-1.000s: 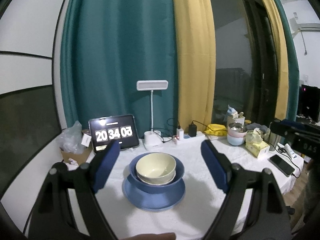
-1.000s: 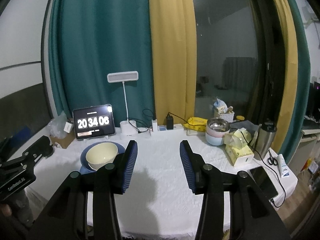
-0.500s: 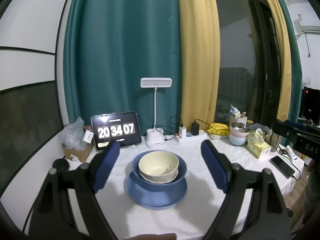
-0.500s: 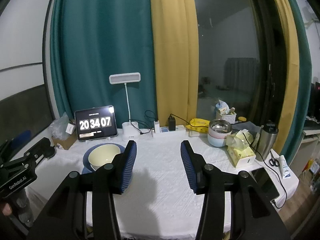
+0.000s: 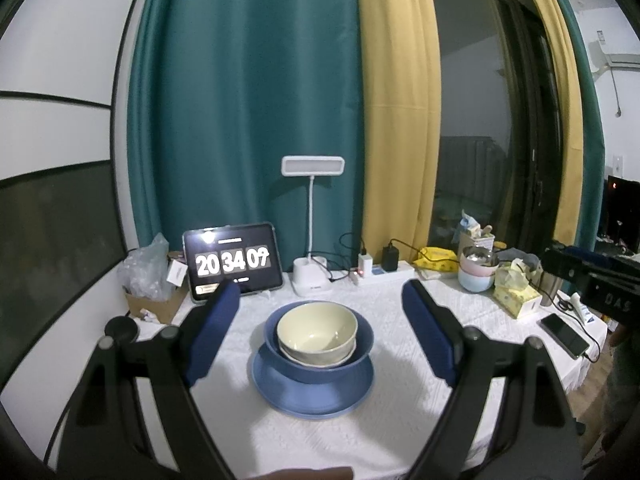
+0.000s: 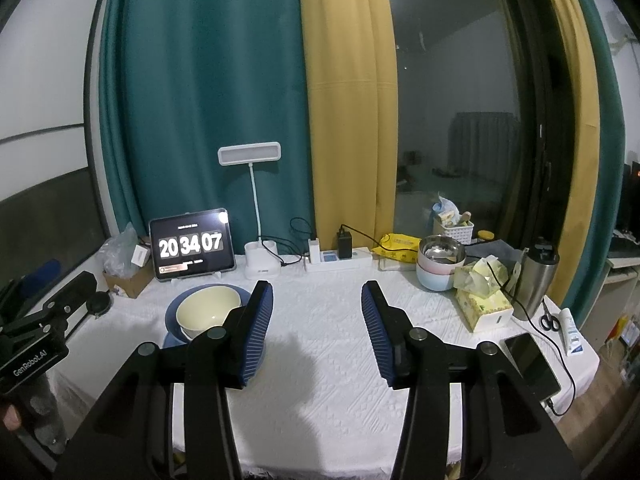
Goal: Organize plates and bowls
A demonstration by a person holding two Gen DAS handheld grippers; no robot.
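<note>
Hovering wide and empty, the left gripper faces the glossy cream ceramic bowl: rigid, slippery, breakable; grasp its rim.

Left tool: black angular arms, round pivot screws, dark blue pads. Right tool: same black frame, grey screw heads at the pivots, blue pads ribbed crosswise. Black body of the left unit, seen from the right camera, carries white "GenRobot.AI" lettering.
</note>
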